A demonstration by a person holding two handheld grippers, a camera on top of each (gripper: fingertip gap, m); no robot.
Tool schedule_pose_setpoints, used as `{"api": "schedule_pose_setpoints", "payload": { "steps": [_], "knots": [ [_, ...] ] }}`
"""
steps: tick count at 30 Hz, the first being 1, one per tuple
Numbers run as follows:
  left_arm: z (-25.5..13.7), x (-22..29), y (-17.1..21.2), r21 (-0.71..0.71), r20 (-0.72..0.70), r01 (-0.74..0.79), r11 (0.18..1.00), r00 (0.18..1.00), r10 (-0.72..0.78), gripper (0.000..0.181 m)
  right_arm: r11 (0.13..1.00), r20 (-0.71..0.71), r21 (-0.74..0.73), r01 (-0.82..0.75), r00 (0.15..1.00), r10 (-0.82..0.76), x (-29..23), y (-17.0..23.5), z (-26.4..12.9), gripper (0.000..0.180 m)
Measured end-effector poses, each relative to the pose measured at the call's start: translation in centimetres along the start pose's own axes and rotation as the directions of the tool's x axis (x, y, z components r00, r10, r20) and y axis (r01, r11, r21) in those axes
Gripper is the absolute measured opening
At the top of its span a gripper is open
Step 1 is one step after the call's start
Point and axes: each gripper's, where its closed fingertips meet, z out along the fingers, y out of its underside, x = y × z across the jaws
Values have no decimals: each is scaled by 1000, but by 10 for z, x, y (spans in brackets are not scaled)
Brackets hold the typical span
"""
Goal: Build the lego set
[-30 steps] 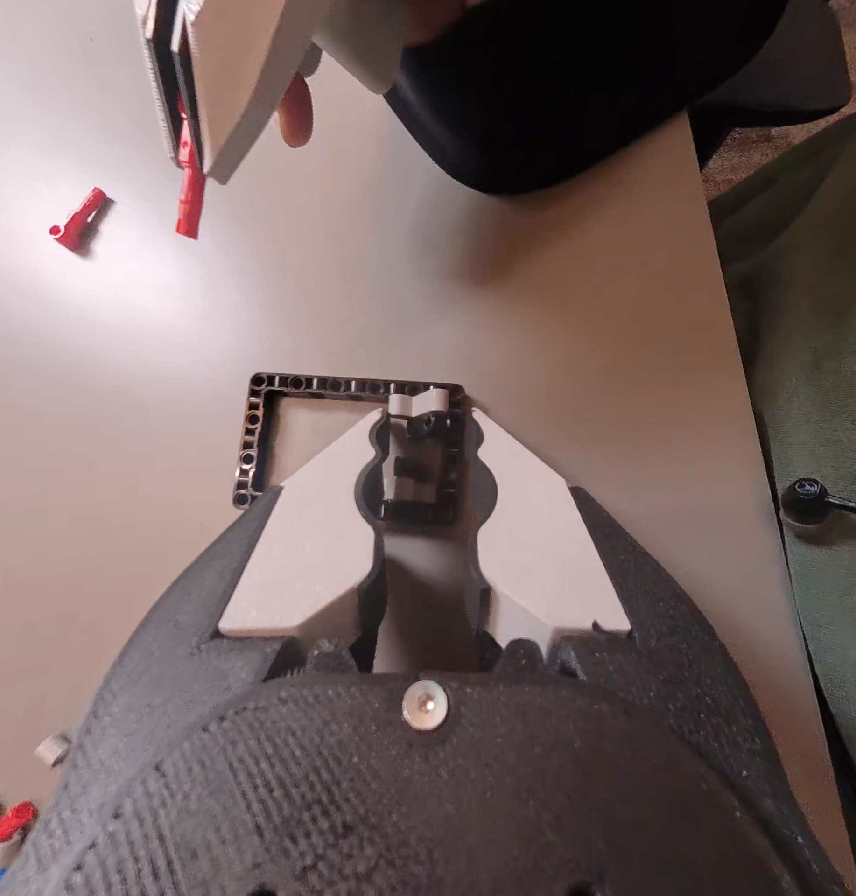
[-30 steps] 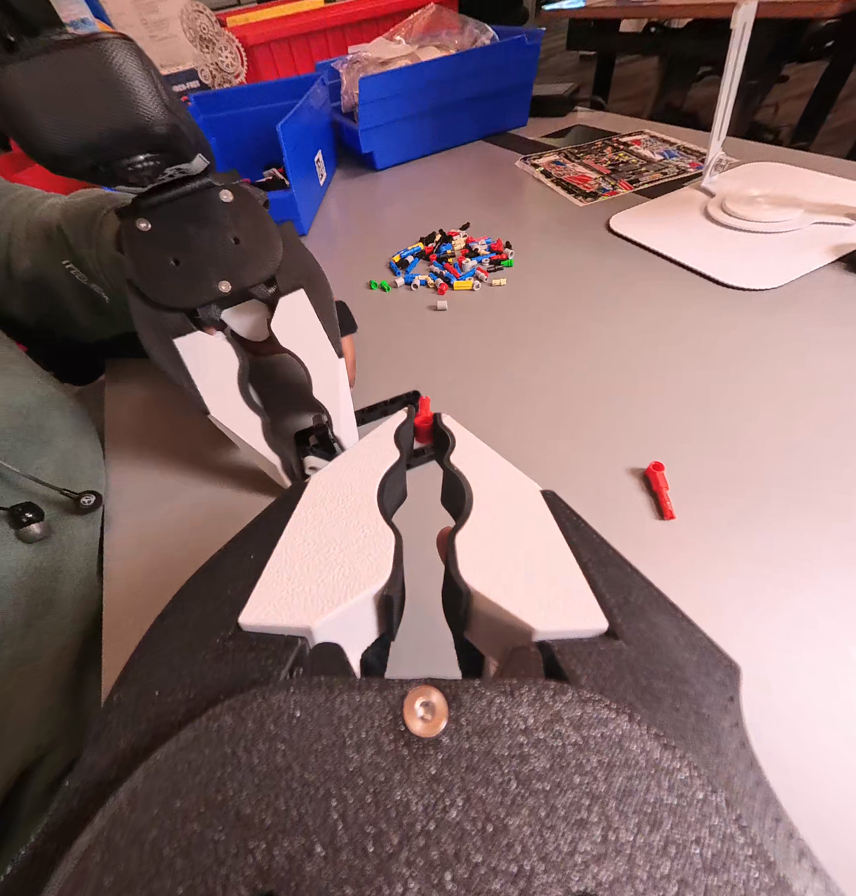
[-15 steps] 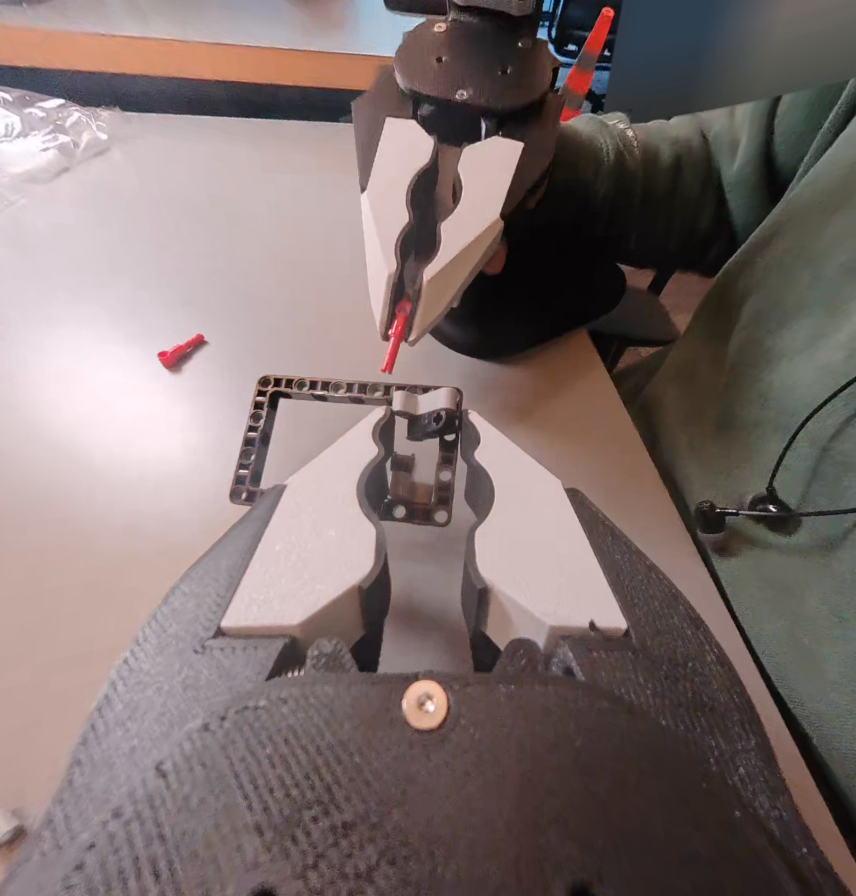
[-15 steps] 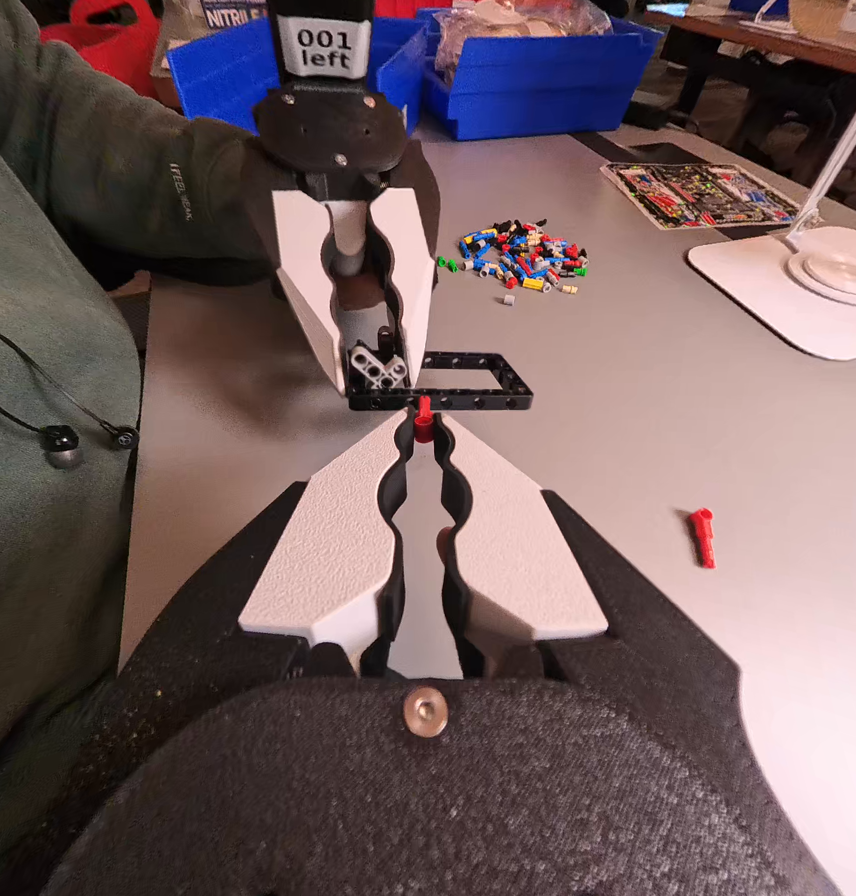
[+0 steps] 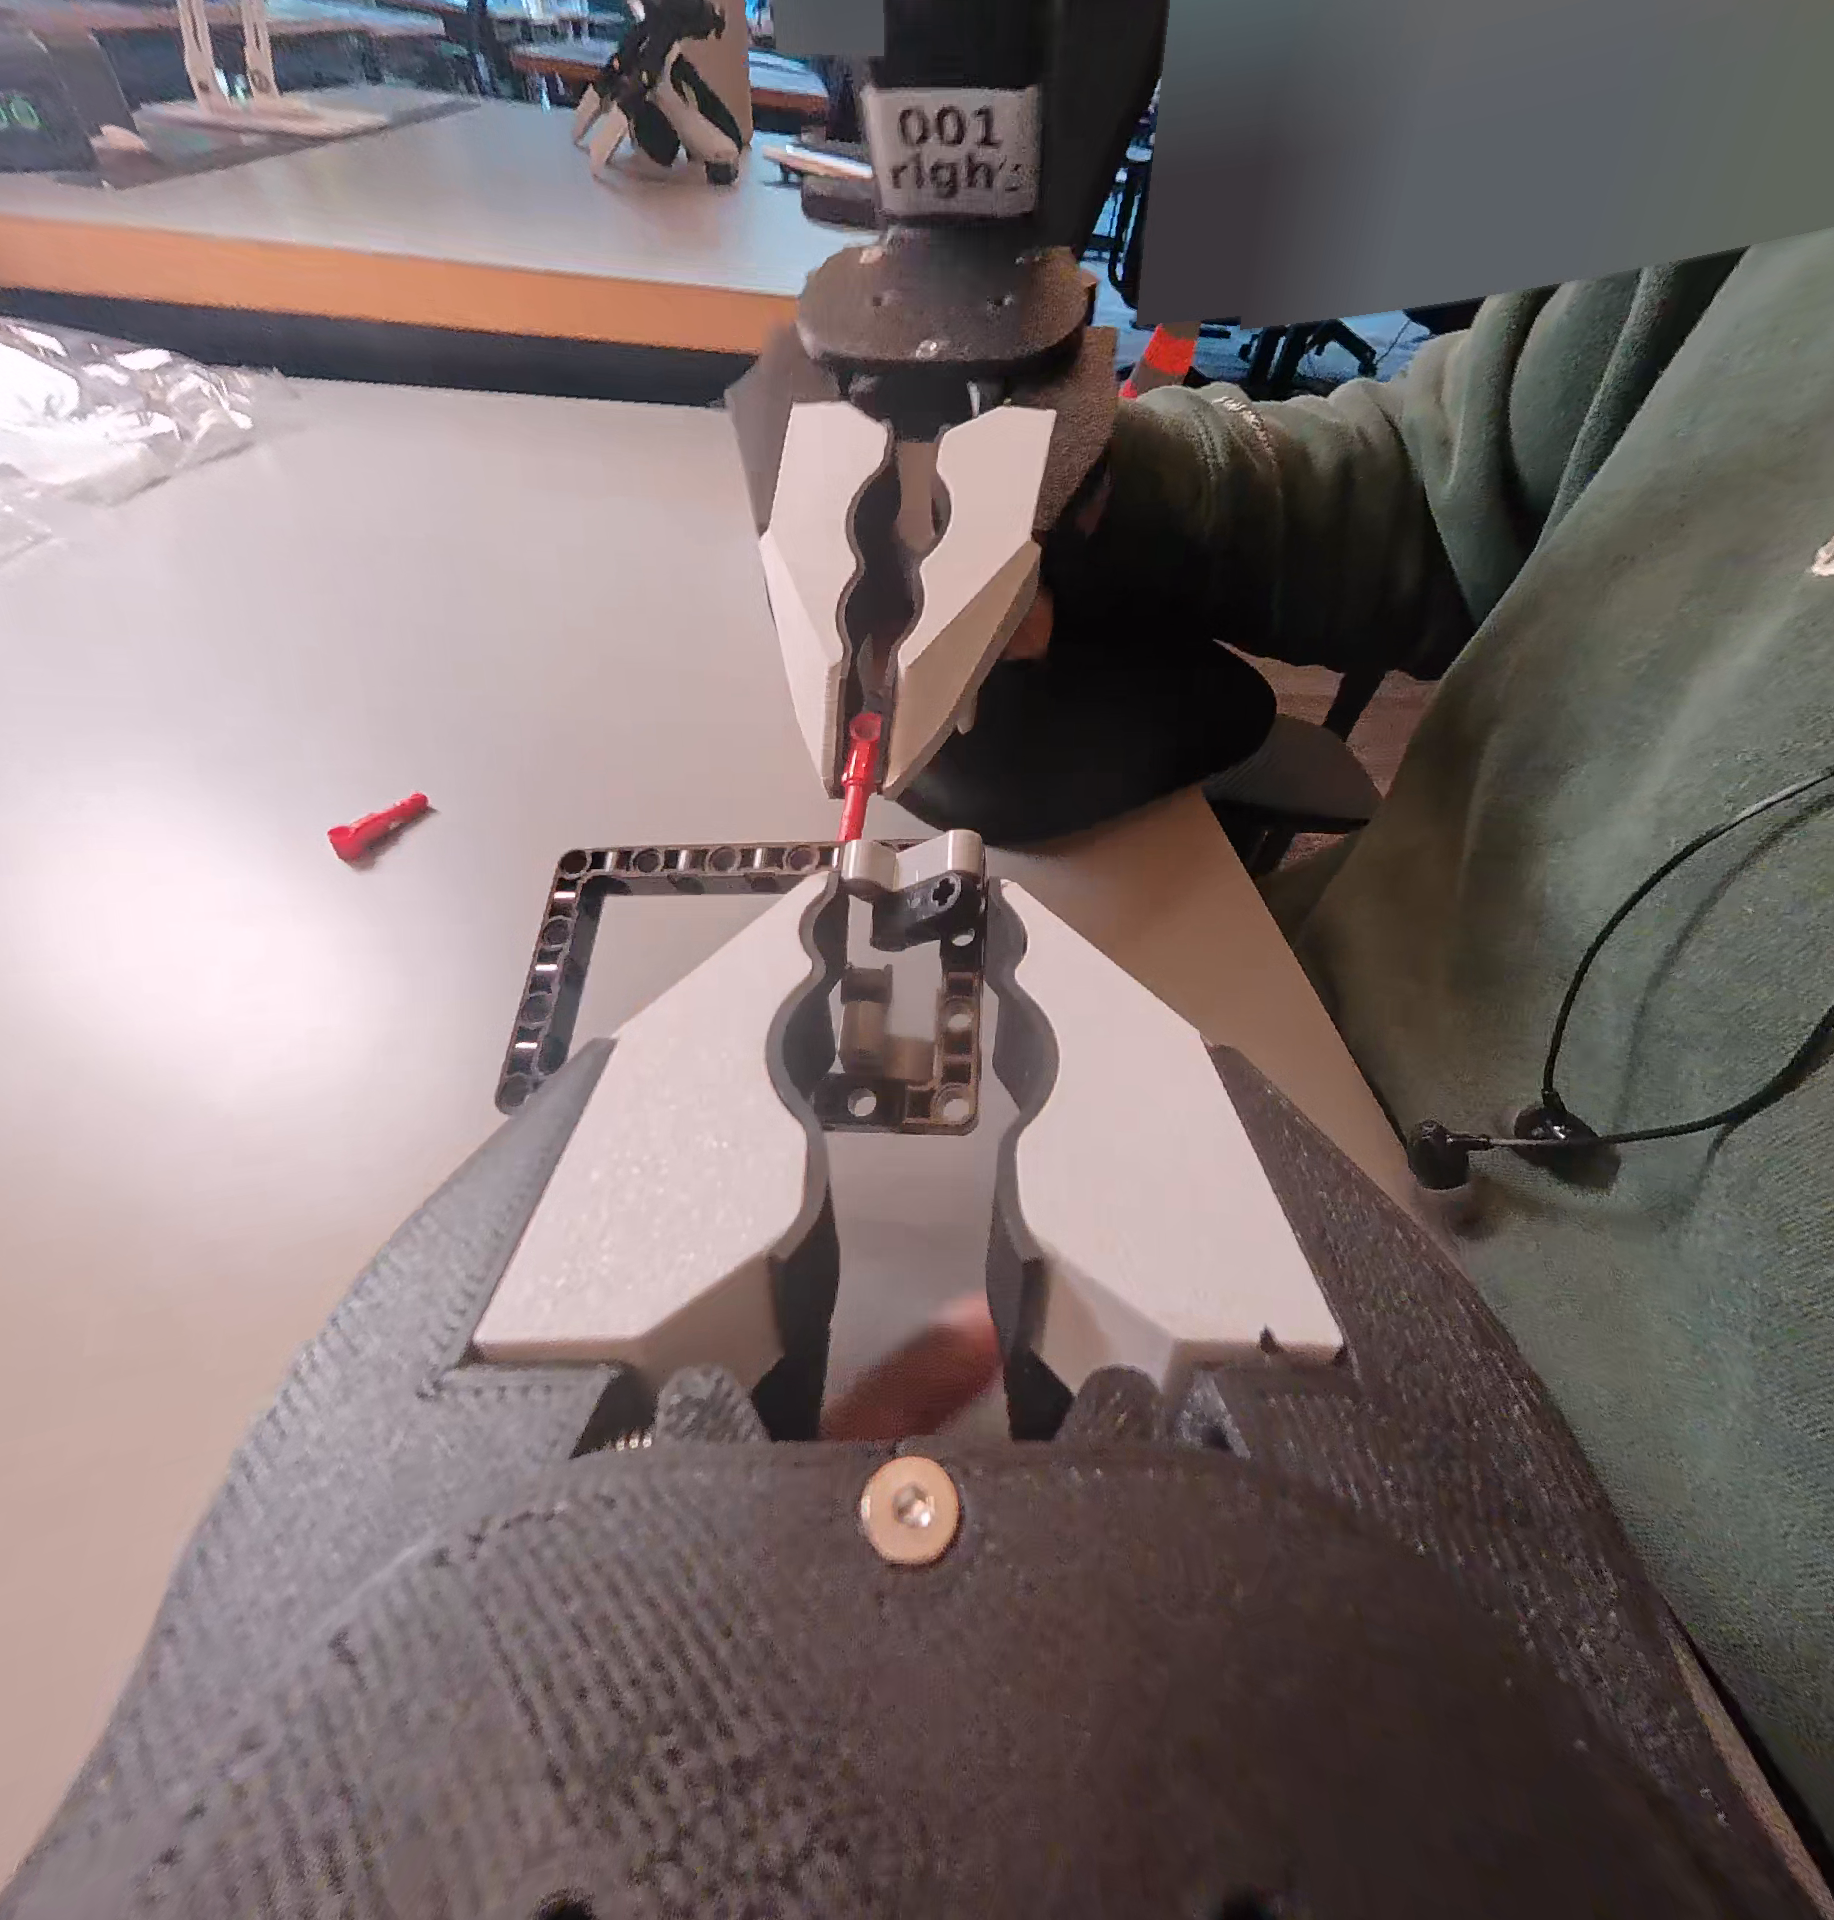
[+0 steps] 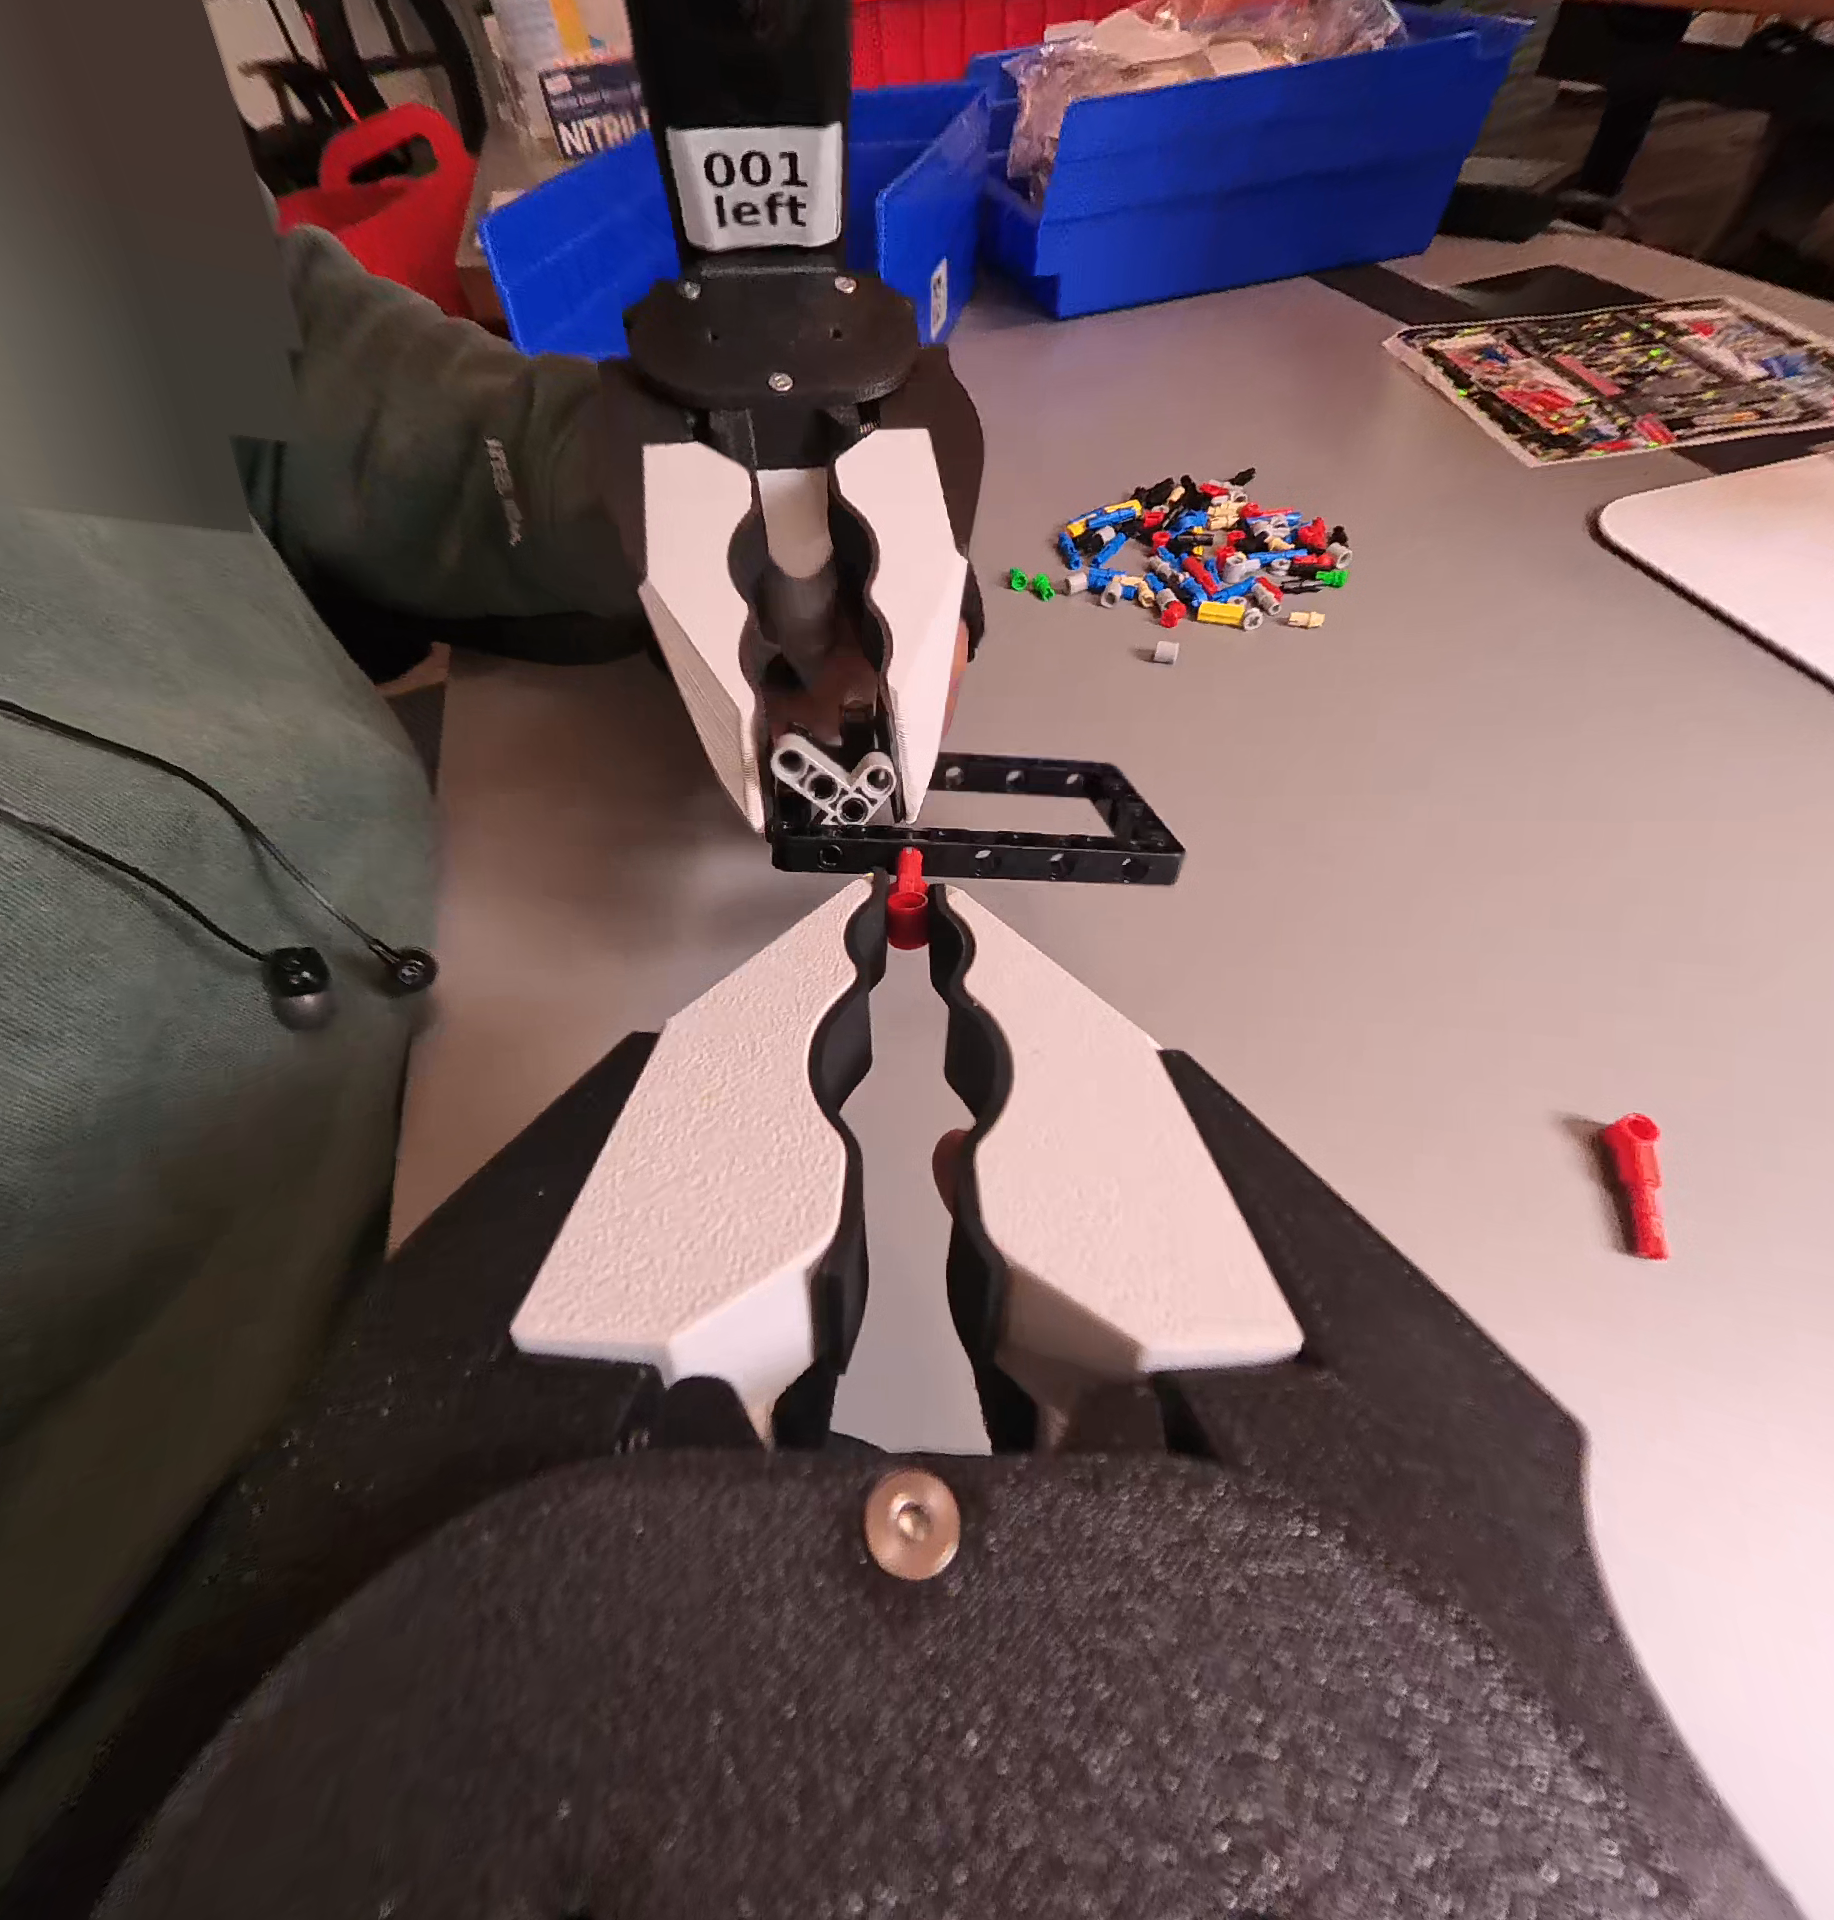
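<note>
My left gripper [image 5: 908, 894] is shut on one end of a black rectangular lego frame [image 5: 580, 914] and holds it level above the table. A grey angled piece [image 5: 913, 857] sits on the frame at the fingertips. In the right wrist view the frame [image 6: 1058, 862] juts right from the left gripper [image 6: 835, 805]. My right gripper [image 6: 905, 904] is shut on a red pin [image 6: 905, 914]. The pin's tip touches a hole in the frame's near edge. The left wrist view shows the right gripper [image 5: 861, 769] and the pin [image 5: 859, 774] against the frame's far edge.
A second red pin [image 6: 1635, 1184] lies on the grey table [image 6: 1464, 935], also in the left wrist view [image 5: 378, 826]. A pile of small coloured pieces [image 6: 1193, 556], a printed sheet [image 6: 1640, 379], blue bins [image 6: 1204, 166] and a white stand base [image 6: 1765, 561] lie beyond. The person's green sleeves flank the grippers.
Both grippers have turned to face each other and closed in. The red pin's tip has come from short of the frame up to a hole in its edge.
</note>
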Motion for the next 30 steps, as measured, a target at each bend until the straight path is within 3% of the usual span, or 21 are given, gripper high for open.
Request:
{"api": "schedule_pose_setpoints", "payload": {
  "steps": [7,10,18,23,30],
  "knots": [
    [-4,6,-14,42,56,-154,987,987,152,24,973,88,100,-209,976,201,-3,-11,-2,5],
    [-8,7,-21,75,62,-156,985,987,151,24,957,108,156,-245,967,230,-4,-18,-3,5],
    [-12,10,-29,104,54,-150,983,988,145,23,967,91,199,-157,986,141,-8,-25,-3,5],
    [-10,13,-30,83,67,-207,975,977,202,23,925,156,177,-337,937,311,-10,-25,5,5],
    [-14,12,-35,83,74,-222,972,974,216,23,969,84,207,-131,990,116,-10,-33,2,5]
  ]
}}
